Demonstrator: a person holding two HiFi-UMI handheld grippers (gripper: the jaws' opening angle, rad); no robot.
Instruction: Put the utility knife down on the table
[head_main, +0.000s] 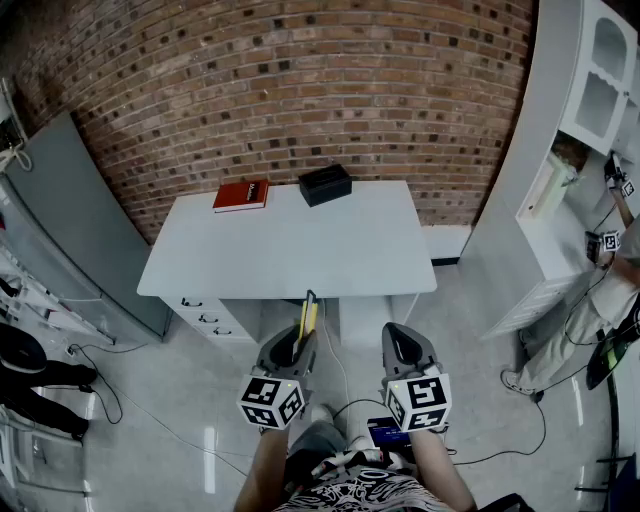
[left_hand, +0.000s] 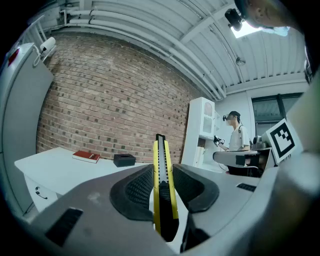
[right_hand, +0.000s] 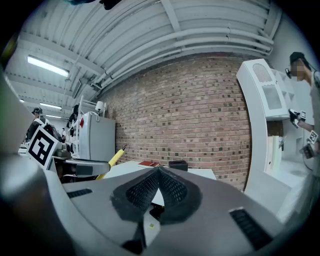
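A yellow and black utility knife (left_hand: 163, 185) stands clamped between the pads of my left gripper (left_hand: 162, 187), its tip pointing up and forward. In the head view the knife (head_main: 306, 322) sticks out of the left gripper (head_main: 300, 345) just short of the white table's (head_main: 290, 250) near edge, above the floor. From the right gripper view the knife (right_hand: 114, 159) shows at the left as a yellow bar. My right gripper (head_main: 400, 345) hangs beside it, also short of the table. Its pads (right_hand: 170, 187) meet at the tips with nothing between them.
A red book (head_main: 241, 195) and a black box (head_main: 325, 185) lie at the table's far edge against the brick wall. A grey fridge (head_main: 70, 210) stands at the left, a white cabinet (head_main: 580, 130) at the right. A person (head_main: 610, 300) stands by the cabinet.
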